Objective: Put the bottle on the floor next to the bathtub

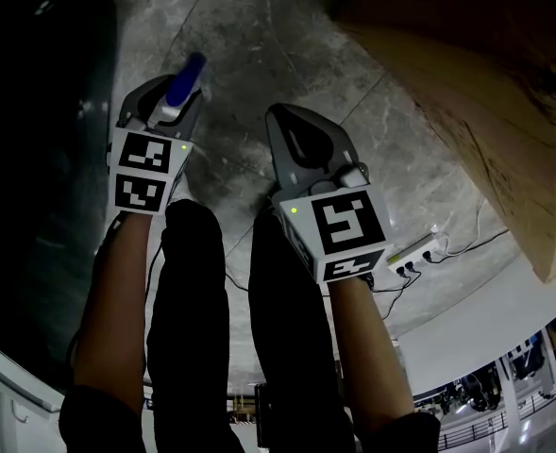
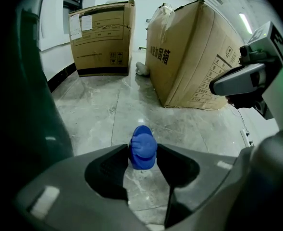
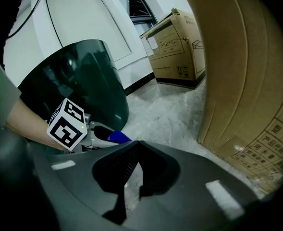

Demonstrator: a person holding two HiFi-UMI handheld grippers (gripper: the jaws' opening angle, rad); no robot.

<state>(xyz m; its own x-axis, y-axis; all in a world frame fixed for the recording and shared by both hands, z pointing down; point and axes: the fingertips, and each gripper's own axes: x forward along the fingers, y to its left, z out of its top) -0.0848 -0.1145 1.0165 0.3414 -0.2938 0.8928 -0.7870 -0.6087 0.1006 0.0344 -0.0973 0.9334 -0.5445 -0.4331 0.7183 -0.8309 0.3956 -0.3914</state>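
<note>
Veined grey marble floor (image 1: 259, 55), left tongs (image 2: 142, 151) clamping blue-capped bottle (image 1: 185, 76)

Looks like a bare storage or fit-out room. Polished grey stone floor (image 2: 98, 109), white walls (image 2: 52, 37) with dark skirting (image 2: 60, 77). Big printed shipping cartons (image 2: 103, 37) standing straight on the floor. Dark green bathtub (image 3: 79, 81) freestanding near them. Power strip (image 1: 412, 253) and loose cables (image 1: 466, 246) lying on the floor.

Floor (image 1: 259, 74) free btwn tub (image 1: 32, 159) (left), box (image 1: 485, 130).
</note>
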